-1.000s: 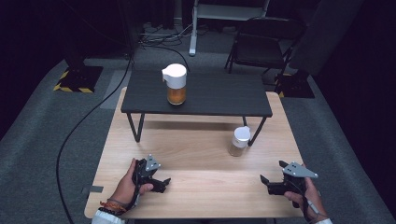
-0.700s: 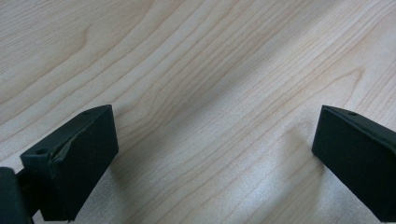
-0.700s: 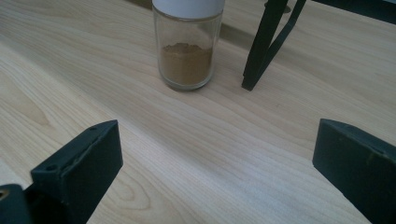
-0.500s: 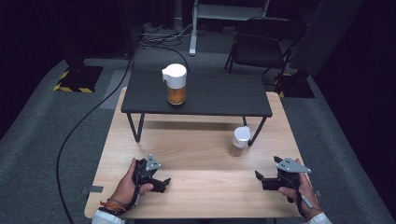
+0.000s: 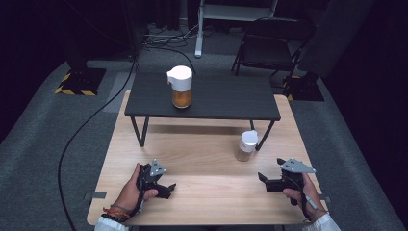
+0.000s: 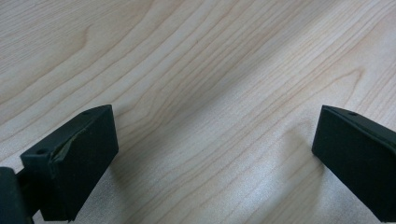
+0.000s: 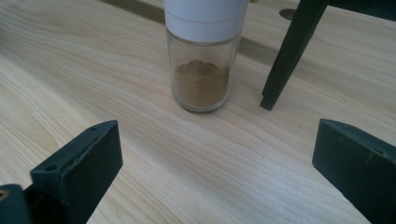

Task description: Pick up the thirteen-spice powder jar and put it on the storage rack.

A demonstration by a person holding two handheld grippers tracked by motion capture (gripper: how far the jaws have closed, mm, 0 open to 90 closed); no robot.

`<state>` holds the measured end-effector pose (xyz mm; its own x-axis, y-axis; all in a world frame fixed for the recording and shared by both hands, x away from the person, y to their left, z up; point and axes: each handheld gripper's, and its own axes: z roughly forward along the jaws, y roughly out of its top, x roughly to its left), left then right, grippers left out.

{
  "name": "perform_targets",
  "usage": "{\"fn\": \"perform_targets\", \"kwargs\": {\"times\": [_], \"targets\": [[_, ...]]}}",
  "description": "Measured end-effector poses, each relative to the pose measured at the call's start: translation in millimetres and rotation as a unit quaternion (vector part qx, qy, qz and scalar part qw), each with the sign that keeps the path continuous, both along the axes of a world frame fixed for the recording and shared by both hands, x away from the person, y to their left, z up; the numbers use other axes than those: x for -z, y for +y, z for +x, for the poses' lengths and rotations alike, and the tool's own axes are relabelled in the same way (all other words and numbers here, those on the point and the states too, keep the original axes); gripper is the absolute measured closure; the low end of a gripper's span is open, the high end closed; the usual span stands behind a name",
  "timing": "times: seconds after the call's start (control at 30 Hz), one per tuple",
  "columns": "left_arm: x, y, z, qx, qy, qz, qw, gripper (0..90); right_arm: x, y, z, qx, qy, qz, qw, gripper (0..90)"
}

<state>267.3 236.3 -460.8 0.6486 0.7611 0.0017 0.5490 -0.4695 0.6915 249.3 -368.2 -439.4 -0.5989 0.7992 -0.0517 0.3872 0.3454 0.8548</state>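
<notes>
No lettering, label, brand, number or sign can be read anywhere. The small glass jar [image 7: 201, 56] with the white cap bears no label, the larger jar [image 5: 181, 86] on the black stand shows none, and the wooden table [image 5: 207, 159] is unmarked.

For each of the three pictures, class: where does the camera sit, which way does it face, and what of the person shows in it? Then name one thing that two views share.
High view: above the person's side, facing forward and down on the wooden table; both hands show, with left gripper and right gripper.
Left gripper view: rides the left gripper, facing down at bare wood between its open jaws.
Right gripper view: rides the right gripper, facing the spice jar beside a black table leg.
Shared: the spice jar is also in the high view.
</notes>
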Motion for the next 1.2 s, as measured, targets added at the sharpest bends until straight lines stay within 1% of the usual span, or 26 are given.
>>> {"fn": "perform_targets", "kwargs": {"times": [0.17,0.23,0.43,0.53,0.83,1.0,1.2], "targets": [[0.0,0.0,0.0,0.000,0.000,0.000,1.0000,0.0,0.0,4.8,6.7,-0.003,0.001,0.009,1.0000,1.3],[0.0,0.0,0.0,0.000,0.000,0.000,1.0000,0.0,-2.1,6.8,9.8,-0.010,0.003,0.006,0.9999,1.2],[0.0,0.1,0.1,0.000,0.000,0.000,1.0000,0.0,-4.3,14.5,16.7,-0.009,-0.003,0.010,0.9999,1.2],[-0.1,0.1,0.1,0.000,0.000,0.000,1.0000,0.0,-6.0,15.1,22.9,-0.019,0.000,0.012,0.9997,1.1],[-0.1,0.1,0.1,0.000,0.000,0.000,1.0000,0.0,-5.9,22.5,36.9,-0.019,0.003,0.015,0.9997,1.1],[0.0,0.1,0.1,0.000,0.000,0.000,1.0000,0.0,-6.0,27.2,44.2,-0.029,0.005,0.011,0.9995,1.3],[0.0,0.1,0.1,0.000,0.000,0.000,1.0000,0.0,-6.2,32.0,50.9,-0.030,0.006,0.010,0.9995,1.2]]}}
